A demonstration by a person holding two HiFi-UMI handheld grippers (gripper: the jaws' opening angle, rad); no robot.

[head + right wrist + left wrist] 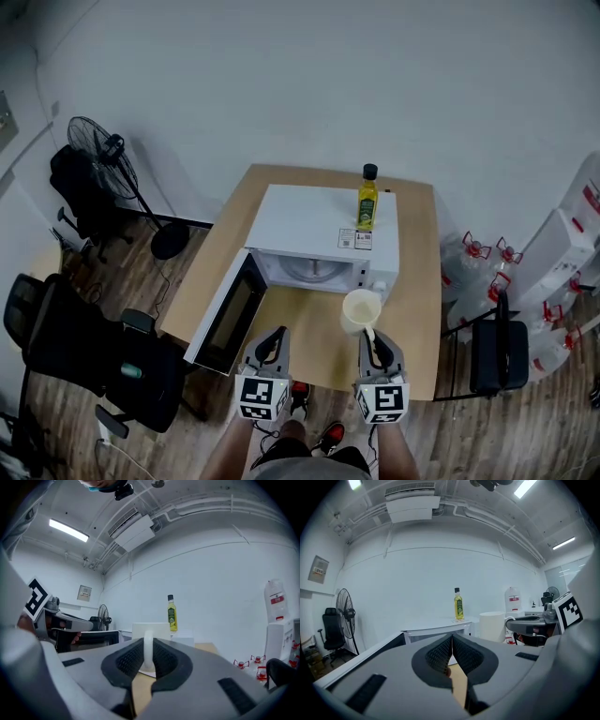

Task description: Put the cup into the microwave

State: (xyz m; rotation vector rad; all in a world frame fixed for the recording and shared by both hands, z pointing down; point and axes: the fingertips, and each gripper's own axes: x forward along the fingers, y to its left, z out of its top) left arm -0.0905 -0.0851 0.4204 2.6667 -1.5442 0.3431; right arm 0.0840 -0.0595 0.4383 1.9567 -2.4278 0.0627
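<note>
A cream cup (360,310) hangs in front of the white microwave (323,223), just right of its open cavity (314,272). My right gripper (373,340) is shut on the cup's handle (148,654), and in the right gripper view the cup's body (150,631) stands upright beyond the jaws. The microwave's door (228,319) is swung out to the left. My left gripper (272,343) hovers beside the door, its jaws shut with nothing between them (452,642). In the left gripper view the cup (492,626) shows to the right.
A yellow oil bottle (367,199) stands on top of the microwave. The wooden table (420,281) has bare room right of the microwave. A fan (103,155) and office chairs (84,356) are to the left, water jugs (478,258) and a dark chair (497,356) to the right.
</note>
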